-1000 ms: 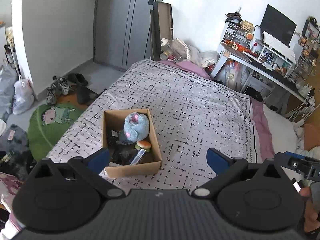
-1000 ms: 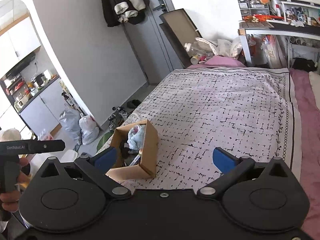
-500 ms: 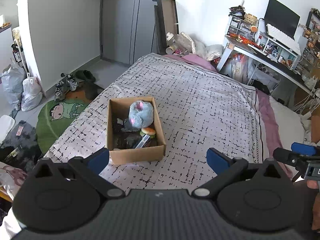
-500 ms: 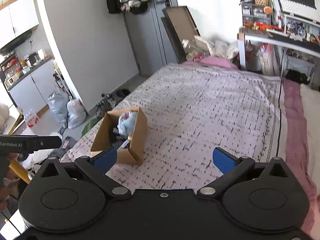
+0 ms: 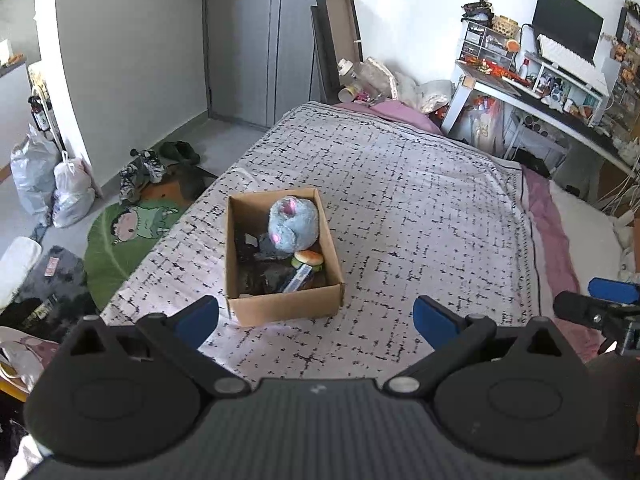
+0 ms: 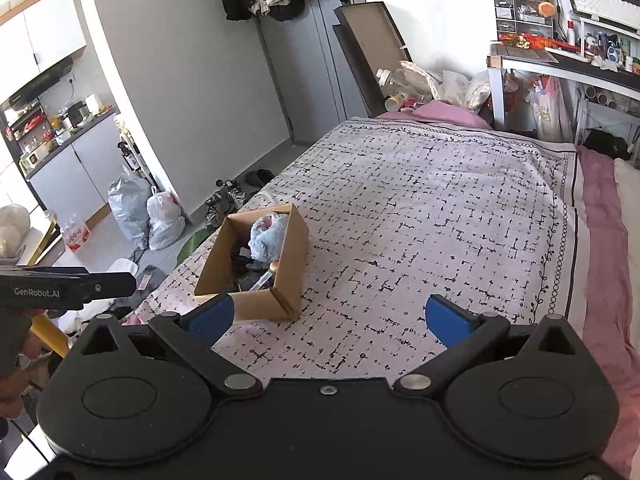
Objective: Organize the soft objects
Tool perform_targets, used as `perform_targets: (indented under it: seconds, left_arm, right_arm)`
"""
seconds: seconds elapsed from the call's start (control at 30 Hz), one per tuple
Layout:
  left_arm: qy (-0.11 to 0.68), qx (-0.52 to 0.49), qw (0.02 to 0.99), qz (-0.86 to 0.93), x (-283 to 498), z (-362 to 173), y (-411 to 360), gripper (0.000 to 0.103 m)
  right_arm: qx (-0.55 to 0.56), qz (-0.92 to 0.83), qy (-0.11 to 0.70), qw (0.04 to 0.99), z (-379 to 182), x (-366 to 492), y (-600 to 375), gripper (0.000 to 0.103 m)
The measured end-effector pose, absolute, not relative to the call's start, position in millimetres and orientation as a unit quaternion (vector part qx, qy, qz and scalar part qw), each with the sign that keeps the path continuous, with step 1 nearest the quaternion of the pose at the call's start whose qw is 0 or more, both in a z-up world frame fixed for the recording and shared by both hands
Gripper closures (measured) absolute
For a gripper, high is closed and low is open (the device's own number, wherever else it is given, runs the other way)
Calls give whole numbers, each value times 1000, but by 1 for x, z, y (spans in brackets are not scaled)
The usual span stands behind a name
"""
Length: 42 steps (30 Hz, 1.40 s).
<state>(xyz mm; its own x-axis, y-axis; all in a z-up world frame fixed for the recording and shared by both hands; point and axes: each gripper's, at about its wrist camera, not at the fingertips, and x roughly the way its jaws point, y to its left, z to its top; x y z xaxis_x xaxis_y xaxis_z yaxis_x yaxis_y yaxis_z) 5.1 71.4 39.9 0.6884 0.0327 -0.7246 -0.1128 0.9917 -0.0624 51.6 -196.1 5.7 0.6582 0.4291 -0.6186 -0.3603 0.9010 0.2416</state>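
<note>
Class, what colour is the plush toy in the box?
Light blue with pink patches: plush toy in the box, clearest in the left wrist view.

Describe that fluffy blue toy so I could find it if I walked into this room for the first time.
Start at the bed with the black-and-white patterned cover; near its left edge sits an open cardboard box. The toy lies at the far end of that box, a round, pale blue plush with pink patches. It is the biggest, fluffiest thing inside, above a small burger-shaped toy and some dark items.
</note>
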Motion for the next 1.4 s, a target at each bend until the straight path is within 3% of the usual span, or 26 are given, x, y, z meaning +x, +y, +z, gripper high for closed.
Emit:
perform_targets:
  seconds: [1.4]
  left_arm:
    - [408,-43,911,33,13,36,65,0]
  right_arm:
    - [52,210,366,905,0,57,-199,0]
